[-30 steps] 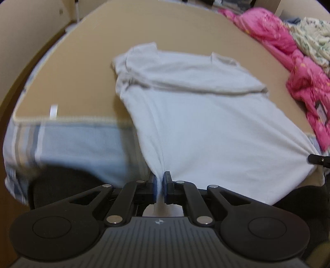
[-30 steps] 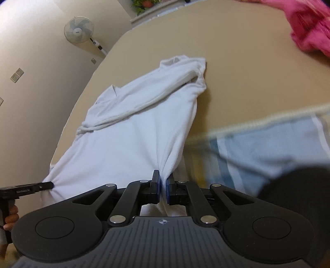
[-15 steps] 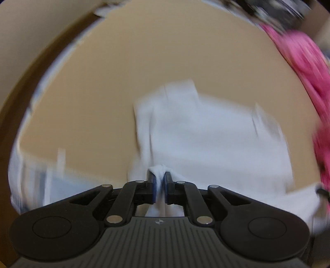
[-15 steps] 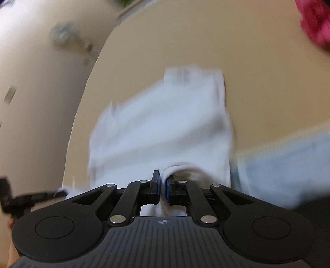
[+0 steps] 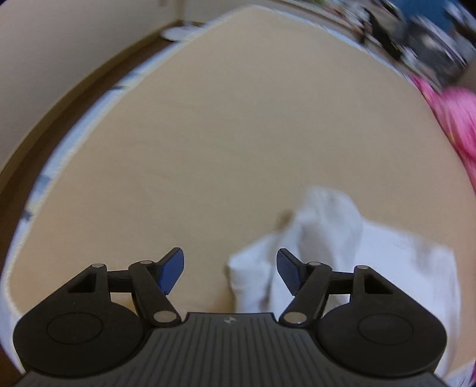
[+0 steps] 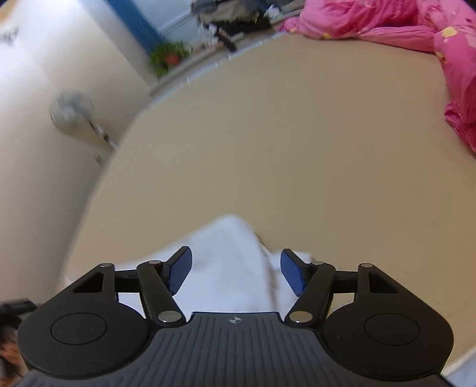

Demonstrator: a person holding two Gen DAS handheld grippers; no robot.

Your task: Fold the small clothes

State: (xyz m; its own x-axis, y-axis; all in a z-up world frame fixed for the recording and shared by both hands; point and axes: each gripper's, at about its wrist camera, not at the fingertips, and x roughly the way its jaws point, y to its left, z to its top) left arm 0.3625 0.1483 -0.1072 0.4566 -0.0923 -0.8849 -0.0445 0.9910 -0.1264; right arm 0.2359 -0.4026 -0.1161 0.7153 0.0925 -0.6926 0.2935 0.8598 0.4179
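I have my left gripper (image 5: 230, 269) spread wide, holding nothing, above the white cotton shirt (image 5: 327, 238) near the tan mattress's (image 5: 223, 134) front edge. My right gripper (image 6: 235, 272) is equally wide and empty over the same cloth

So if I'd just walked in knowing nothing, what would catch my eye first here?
Probably the black left tongs and right tongs low in each view, blue pads spread wide, gripping nothing. Just beyond them a bunched white garment lies on a tan bed surface. Then the bright pink bedding, heaped at the bed's far right edge.
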